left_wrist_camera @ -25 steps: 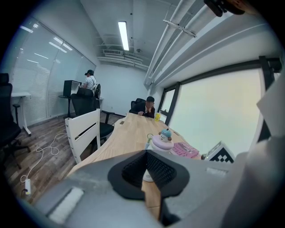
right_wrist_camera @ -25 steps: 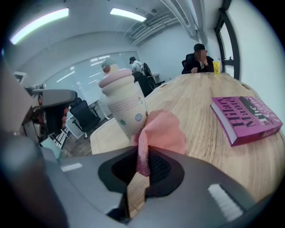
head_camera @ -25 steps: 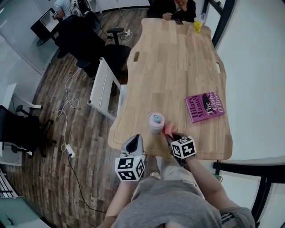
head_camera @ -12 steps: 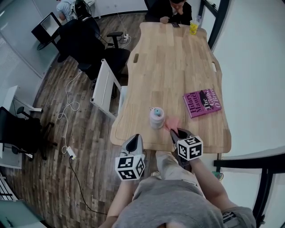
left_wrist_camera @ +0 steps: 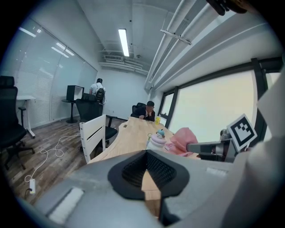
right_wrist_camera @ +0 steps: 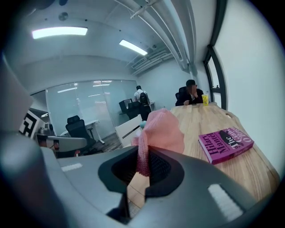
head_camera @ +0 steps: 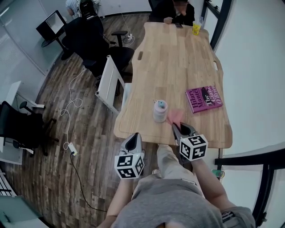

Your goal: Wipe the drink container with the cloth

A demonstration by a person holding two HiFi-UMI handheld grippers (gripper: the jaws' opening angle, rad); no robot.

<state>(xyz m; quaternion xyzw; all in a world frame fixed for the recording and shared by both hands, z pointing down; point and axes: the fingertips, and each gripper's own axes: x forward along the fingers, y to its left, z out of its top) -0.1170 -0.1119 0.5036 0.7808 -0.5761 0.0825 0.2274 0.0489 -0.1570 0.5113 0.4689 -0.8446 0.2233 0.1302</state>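
The drink container (head_camera: pixel 160 111), a pale tumbler with a teal knob on its lid, stands upright near the near edge of the wooden table (head_camera: pixel 178 62). My right gripper (head_camera: pixel 180 128) is shut on a pink cloth (head_camera: pixel 174 116), held just right of the container; whether they touch I cannot tell. In the right gripper view the cloth (right_wrist_camera: pixel 160 129) bunches up from the right gripper (right_wrist_camera: pixel 144 153) and hides most of the container (right_wrist_camera: pixel 142 126). My left gripper (head_camera: pixel 133 141) hangs shut and empty off the table's near edge. From the left gripper (left_wrist_camera: pixel 146 153) I see the container (left_wrist_camera: pixel 156 139) and the cloth (left_wrist_camera: pixel 182 138) ahead.
A magenta book (head_camera: pixel 204 99) lies to the right of the container. At the far end sit a yellow cup (head_camera: pixel 196 28) and a person (head_camera: pixel 171 11). A white chair (head_camera: pixel 109 84) and black office chairs (head_camera: pixel 89 35) stand left of the table.
The head view has shifted a little. My right gripper keeps the cloth beside the container and has drawn back slightly toward the near edge. The left gripper has hardly moved.
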